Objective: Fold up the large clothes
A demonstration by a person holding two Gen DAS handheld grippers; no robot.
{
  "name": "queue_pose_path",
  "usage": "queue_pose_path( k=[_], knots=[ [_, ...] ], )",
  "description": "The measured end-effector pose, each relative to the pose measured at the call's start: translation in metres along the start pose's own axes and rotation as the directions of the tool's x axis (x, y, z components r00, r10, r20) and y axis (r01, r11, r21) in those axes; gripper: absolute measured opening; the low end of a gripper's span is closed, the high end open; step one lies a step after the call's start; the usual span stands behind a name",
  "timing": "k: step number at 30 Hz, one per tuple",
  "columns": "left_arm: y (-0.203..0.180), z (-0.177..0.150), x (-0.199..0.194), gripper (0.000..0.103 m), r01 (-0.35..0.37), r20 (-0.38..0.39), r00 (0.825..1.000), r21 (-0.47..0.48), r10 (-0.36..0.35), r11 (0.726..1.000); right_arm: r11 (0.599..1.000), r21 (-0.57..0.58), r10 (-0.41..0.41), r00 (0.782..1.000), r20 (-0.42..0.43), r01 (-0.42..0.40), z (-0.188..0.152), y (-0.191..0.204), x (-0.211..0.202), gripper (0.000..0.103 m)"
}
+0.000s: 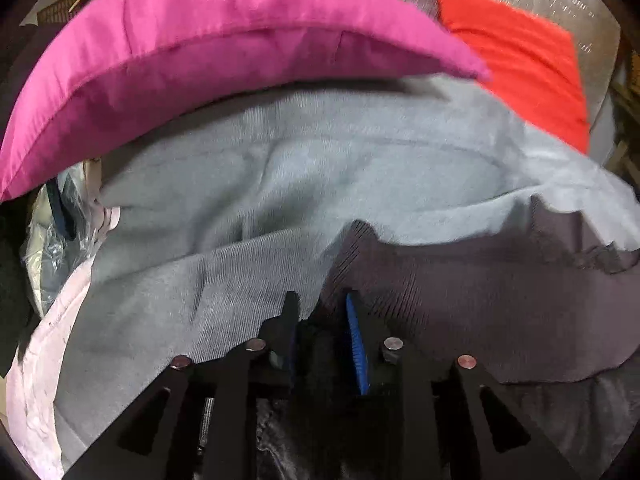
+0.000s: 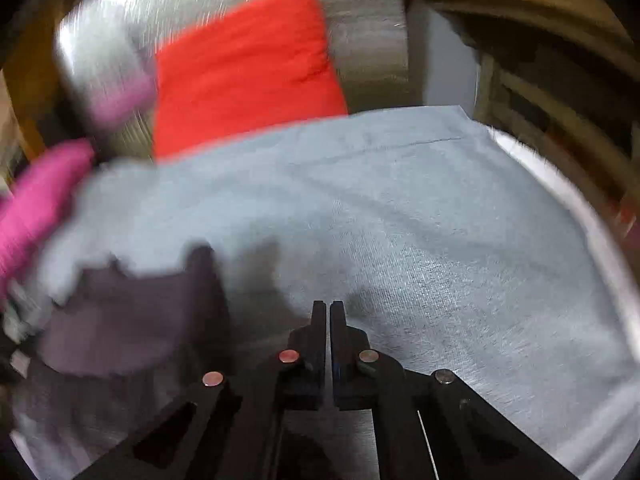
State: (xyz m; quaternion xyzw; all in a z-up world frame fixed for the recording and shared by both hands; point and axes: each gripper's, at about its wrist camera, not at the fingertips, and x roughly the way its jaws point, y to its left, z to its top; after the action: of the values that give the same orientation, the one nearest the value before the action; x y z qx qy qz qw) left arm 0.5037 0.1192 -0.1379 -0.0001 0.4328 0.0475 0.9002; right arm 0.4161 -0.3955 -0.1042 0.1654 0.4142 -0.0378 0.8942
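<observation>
Left tongs (image 1: 320, 312) pinch a dark ribbed fabric edge (image 1: 460, 300) lying on the soft grey knit garment (image 1: 280, 168). Right tongs (image 2: 329, 312) are pressed together above the same grey knit, holding nothing visible. Behind lie a pink cushion (image 1: 180, 60) and a red one (image 2: 248, 68).

Home interior, looks like a bed or couch corner. Cues: magenta cushion (image 1: 168, 52) and red cushion (image 1: 520, 60) propped against a silvery quilted backing (image 2: 360, 40), clothes heaped on the soft surface, wooden slatted furniture (image 2: 560, 92) at the right edge (chair or bed frame, can't tell), plastic-bagged items (image 1: 60, 232) left.
</observation>
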Motion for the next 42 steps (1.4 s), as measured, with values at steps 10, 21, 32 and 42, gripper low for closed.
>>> queue_pose_path(
  k=[10,21,32,42],
  knots=[
    [0.007,0.005,-0.039,0.082,0.041,0.121,0.992,0.03,-0.045,0.999,0.955,-0.039,0.29,0.952,-0.099,-0.295,0.013,0.041,-0.003,0.103],
    [-0.008,-0.013,-0.006,0.021,0.043,-0.04,0.998,0.1,-0.039,0.994,0.947,-0.282,0.082,0.967,-0.243,-0.152,-0.003,0.091,0.039,0.019],
    [-0.018,-0.02,0.004,0.023,-0.059,-0.03,0.998,0.132,0.064,0.99,0.965,-0.262,-0.052,0.985,-0.167,0.006,-0.02,0.06,0.058,0.017],
    [0.006,-0.025,-0.102,0.062,-0.071,0.188,0.98,0.051,0.06,0.996,0.982,-0.164,-0.107,0.99,-0.09,0.091,-0.009,0.048,0.007,0.08]
  ],
)
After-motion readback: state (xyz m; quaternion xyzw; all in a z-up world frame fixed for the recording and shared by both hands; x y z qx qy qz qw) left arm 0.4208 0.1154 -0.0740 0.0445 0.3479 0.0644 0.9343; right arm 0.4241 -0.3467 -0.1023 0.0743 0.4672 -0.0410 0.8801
